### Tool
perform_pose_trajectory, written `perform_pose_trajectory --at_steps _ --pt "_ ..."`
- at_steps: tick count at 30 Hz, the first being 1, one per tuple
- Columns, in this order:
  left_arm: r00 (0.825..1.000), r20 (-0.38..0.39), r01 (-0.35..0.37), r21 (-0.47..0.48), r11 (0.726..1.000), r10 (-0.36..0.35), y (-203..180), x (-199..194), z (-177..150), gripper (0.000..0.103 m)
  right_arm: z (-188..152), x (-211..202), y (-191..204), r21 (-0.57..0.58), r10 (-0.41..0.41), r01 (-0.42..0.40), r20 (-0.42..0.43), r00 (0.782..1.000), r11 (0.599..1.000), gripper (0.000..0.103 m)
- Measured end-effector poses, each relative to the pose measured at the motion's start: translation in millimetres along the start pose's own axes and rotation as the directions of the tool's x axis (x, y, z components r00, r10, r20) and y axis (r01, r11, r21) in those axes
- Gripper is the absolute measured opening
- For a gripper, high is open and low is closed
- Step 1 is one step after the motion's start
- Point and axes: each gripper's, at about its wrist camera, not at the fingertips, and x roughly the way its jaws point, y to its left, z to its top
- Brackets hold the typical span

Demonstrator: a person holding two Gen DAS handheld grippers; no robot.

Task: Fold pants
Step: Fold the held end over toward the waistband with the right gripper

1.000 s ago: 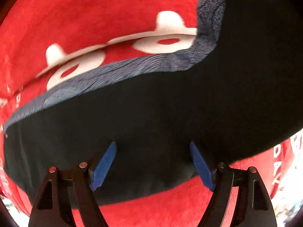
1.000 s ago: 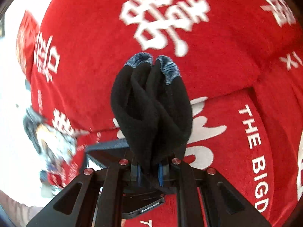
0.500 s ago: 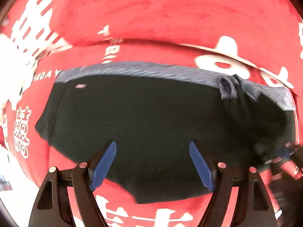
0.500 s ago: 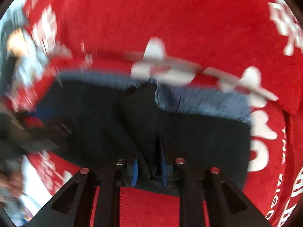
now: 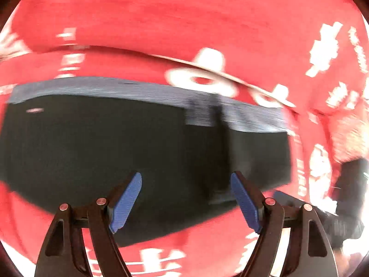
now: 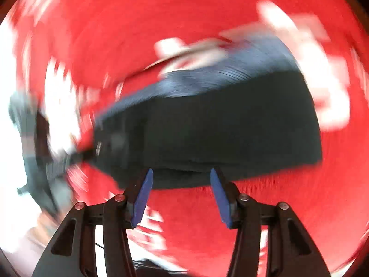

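Note:
The black pants point(image 5: 138, 143) with a grey-blue waistband point(image 5: 147, 92) lie folded flat on the red cloth. A folded layer lies over their right part point(image 5: 256, 152). My left gripper point(image 5: 185, 180) is open and empty, its blue pads over the pants' near edge. In the right wrist view the pants point(image 6: 219, 124) lie ahead, waistband point(image 6: 221, 73) at the far side. My right gripper point(image 6: 181, 173) is open and empty, just in front of the pants' near edge. Both views are blurred.
A red cloth with white lettering point(image 5: 184, 18) covers the whole surface, with a fold ridge point(image 5: 207, 64) behind the pants. The other gripper's dark body point(image 5: 341, 221) shows at the right edge of the left wrist view. Bright floor point(image 6: 9, 152) lies left.
My right gripper was shut on bunched pants fabric; it has laid it down over the pants, opened and drawn back. The left gripper stayed open and shifted over the pants.

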Motion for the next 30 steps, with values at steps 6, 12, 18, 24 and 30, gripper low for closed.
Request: perform_pose_trajectory --at_steps 6,12,18,24,30 --pt "0.991 -0.084 0.111 0.064 0.992 -0.106 -39 45 15 0.058 5 1 -52 0.249 0.150 -0.162 0.069 0.986 0.955 0.056" --pt "0.990 -0.132 0.060 0.062 0.996 -0.051 -48 63 21 0.025 6 17 -67 0.382 0.173 -0.192 0.084 0.981 0.904 0.005" --pt "0.997 -0.030 -0.068 0.146 0.987 0.073 -53 28 -2 0.025 5 19 -25 0.216 0.149 -0.151 0.028 0.988 0.965 0.004" --pt "0.978 -0.005 -0.207 0.036 0.978 0.207 -27 41 -12 0.060 6 60 -31 0.242 0.080 -0.078 0.001 0.997 0.967 0.004" --pt "0.976 0.048 -0.212 0.025 0.977 0.210 -32 14 -5 0.061 5 40 13 0.045 0.073 -0.066 -0.158 0.985 0.997 0.017"
